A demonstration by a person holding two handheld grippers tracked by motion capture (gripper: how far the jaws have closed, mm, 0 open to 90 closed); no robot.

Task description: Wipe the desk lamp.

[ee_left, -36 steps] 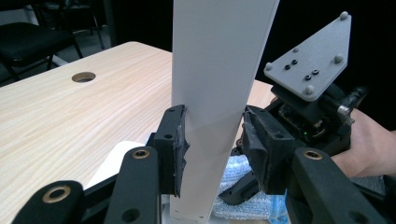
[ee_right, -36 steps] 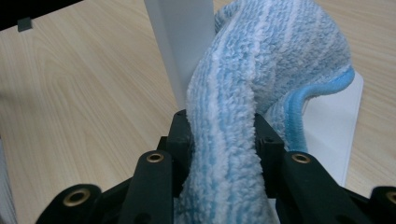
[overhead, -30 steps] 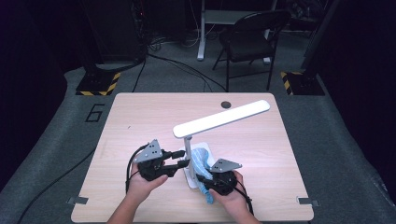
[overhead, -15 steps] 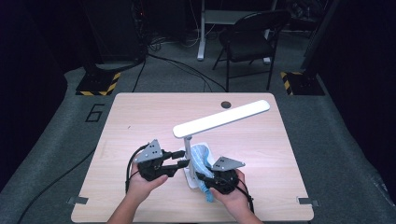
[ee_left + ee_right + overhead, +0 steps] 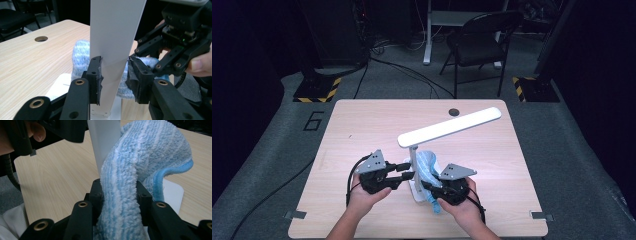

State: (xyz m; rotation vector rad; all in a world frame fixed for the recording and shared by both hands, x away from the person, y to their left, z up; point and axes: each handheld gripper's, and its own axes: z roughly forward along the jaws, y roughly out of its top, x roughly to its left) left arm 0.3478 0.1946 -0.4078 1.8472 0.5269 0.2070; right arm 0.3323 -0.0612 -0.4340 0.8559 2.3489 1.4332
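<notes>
A white desk lamp stands on the table with its long head [image 5: 452, 127] slanting over a flat base [image 5: 417, 192]. My left gripper [image 5: 408, 175] reaches in from the left, and its jaws have just been closing on the lamp's upright post [image 5: 115, 37]. Both pads [image 5: 96, 72] now press the post's sides, around my left gripper [image 5: 114, 72]. A fluffy blue-and-white cloth [image 5: 427, 165] drapes against the post's far side. My right gripper [image 5: 119, 192] is shut on the cloth [image 5: 140, 157], which bulges up between its jaws beside the post [image 5: 105, 140].
The wooden table [image 5: 362, 130] has a round cable hole [image 5: 454, 112] near its far edge. A black chair [image 5: 482, 40] stands on the floor beyond the table. The lamp head overhangs both hands.
My right hand has lifted the cloth slightly up the post. The left hand has stayed in place at the post.
</notes>
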